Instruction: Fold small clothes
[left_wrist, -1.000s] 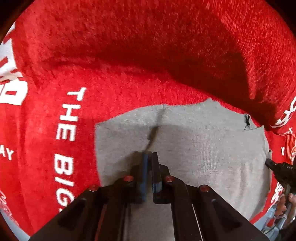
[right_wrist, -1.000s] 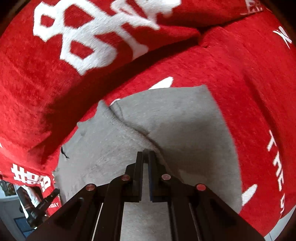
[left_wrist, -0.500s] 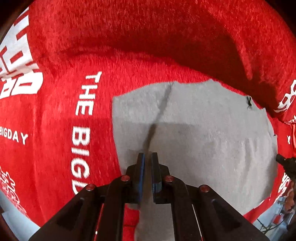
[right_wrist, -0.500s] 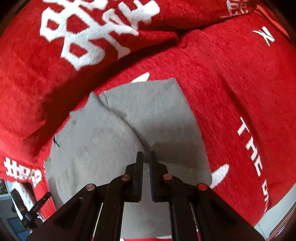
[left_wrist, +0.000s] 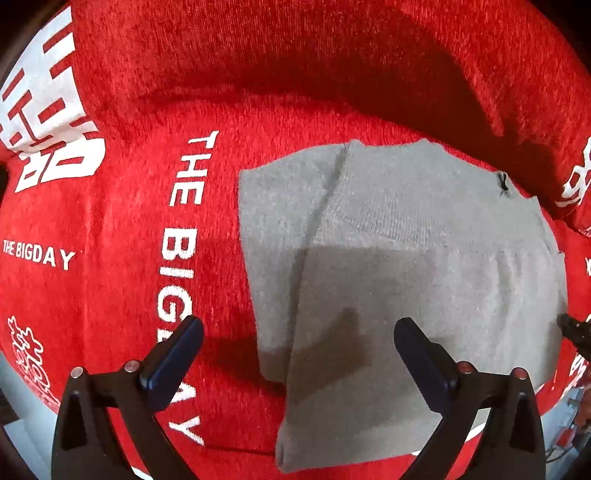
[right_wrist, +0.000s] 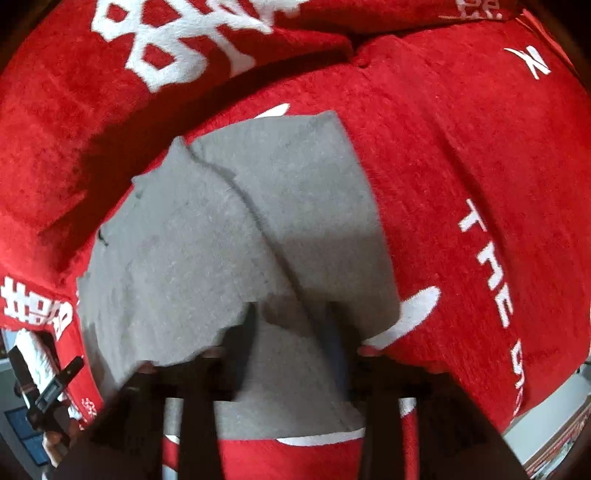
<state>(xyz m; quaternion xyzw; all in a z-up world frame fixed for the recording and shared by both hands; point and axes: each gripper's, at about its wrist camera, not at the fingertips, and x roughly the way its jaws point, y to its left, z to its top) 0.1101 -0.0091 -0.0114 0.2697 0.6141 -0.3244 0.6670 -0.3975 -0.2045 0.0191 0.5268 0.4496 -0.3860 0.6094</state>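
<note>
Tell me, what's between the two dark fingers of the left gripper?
In the left wrist view, the left gripper stands open; between its fingers lie the folded grey knit garment and a strip of red plush blanket.

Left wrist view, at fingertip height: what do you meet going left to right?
Red blanket → left finger → grey garment → right finger → other gripper's tip.

Home setting, likely a bedroom or living room, plush red wedding-style cover (left_wrist: 122, 229) printed "THE BIGDAY", matching red cushion (right_wrist: 110, 92) behind
</note>
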